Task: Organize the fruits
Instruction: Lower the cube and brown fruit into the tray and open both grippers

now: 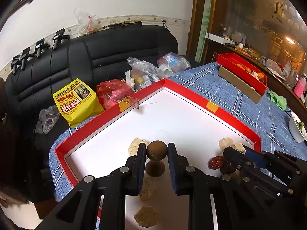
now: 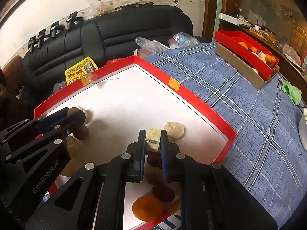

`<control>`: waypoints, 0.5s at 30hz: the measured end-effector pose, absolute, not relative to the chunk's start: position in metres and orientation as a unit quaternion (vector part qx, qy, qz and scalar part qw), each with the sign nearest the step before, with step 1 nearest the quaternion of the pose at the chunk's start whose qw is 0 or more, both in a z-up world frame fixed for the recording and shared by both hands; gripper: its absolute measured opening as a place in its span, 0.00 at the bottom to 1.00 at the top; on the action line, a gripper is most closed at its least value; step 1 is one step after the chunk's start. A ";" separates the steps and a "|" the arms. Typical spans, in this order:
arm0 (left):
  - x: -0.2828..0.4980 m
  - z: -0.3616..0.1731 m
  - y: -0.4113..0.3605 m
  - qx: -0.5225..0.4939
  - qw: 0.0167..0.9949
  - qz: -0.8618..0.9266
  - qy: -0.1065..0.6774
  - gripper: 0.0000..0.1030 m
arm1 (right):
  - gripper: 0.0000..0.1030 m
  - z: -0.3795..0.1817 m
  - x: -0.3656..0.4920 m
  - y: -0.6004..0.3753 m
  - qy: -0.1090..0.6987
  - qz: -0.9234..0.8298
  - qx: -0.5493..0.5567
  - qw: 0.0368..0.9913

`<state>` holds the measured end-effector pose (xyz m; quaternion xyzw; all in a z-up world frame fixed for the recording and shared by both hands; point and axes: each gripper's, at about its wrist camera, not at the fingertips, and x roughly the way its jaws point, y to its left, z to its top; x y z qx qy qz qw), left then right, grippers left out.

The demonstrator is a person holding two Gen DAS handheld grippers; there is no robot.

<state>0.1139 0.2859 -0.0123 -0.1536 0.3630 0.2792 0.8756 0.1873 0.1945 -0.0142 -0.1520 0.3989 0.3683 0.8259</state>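
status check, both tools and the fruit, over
Left tool shut on brown round fruit, lifted over the red tray. Right tool shut on pale cube piece. Loose pieces on the tray below both; nothing blocking.

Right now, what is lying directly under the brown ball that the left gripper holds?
Under the brown ball, held by the left gripper, a second brown round fruit lies on the white tray floor. Nearer fruit is partly hidden by the fingers.
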 end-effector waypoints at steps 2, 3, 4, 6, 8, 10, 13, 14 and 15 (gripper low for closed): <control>0.113 -0.012 0.287 -0.157 0.875 0.279 0.362 0.21 | 0.13 -0.014 0.187 0.195 0.399 0.368 -0.154 0.826; 0.113 -0.013 0.288 -0.159 0.875 0.280 0.362 0.21 | 0.13 -0.014 0.187 0.196 0.399 0.367 -0.155 0.826; 0.113 -0.013 0.289 -0.158 0.875 0.280 0.363 0.21 | 0.13 -0.014 0.187 0.197 0.400 0.367 -0.156 0.825; 0.112 -0.012 0.289 -0.154 0.876 0.282 0.361 0.21 | 0.13 -0.014 0.186 0.197 0.400 0.367 -0.157 0.825; 0.112 -0.011 0.289 -0.154 0.876 0.282 0.360 0.21 | 0.13 -0.013 0.185 0.197 0.399 0.367 -0.157 0.826; 0.113 -0.009 0.289 -0.153 0.877 0.281 0.359 0.21 | 0.13 -0.012 0.184 0.198 0.396 0.367 -0.157 0.827; 0.115 -0.005 0.289 -0.149 0.880 0.278 0.356 0.21 | 0.13 -0.008 0.183 0.200 0.392 0.367 -0.159 0.828; 0.117 -0.005 0.289 -0.149 0.880 0.276 0.357 0.21 | 0.13 -0.008 0.183 0.201 0.391 0.367 -0.159 0.829; 0.120 -0.005 0.290 -0.149 0.880 0.270 0.361 0.21 | 0.13 -0.007 0.184 0.202 0.391 0.366 -0.159 0.829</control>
